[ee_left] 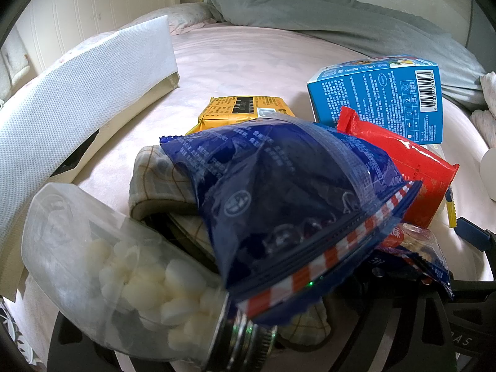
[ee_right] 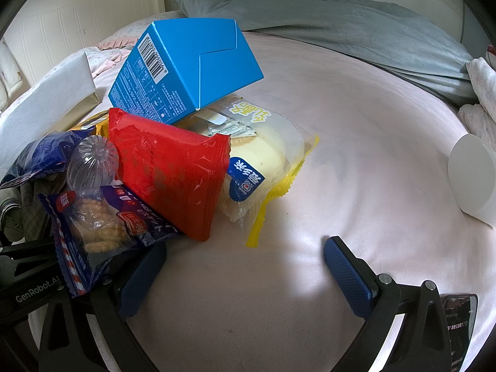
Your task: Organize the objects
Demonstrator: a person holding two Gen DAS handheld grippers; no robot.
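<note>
A heap of snacks lies on the pink bed sheet (ee_right: 356, 124). A dark blue snack bag (ee_left: 279, 192) fills the left wrist view and hides my left gripper's fingers; only its black frame (ee_left: 434, 325) shows. Beside the bag lie a clear jar of white candies (ee_left: 117, 266), a checked cloth (ee_left: 161, 179) and a yellow packet (ee_left: 245, 110). My right gripper (ee_right: 245, 266) is open over bare sheet, nothing between its fingers. Its left finger (ee_right: 145, 276) lies under the edge of a cookie packet (ee_right: 102, 223). Behind are a red packet (ee_right: 167, 170), a bagged bun (ee_right: 266, 155) and a tilted blue box (ee_right: 186, 68).
A white fabric bin (ee_left: 77, 93) stands at the left of the heap. A grey duvet (ee_right: 341, 21) runs along the far side. A white cylinder (ee_right: 474, 176) lies at the right edge, and a phone (ee_right: 458, 316) sits at the lower right.
</note>
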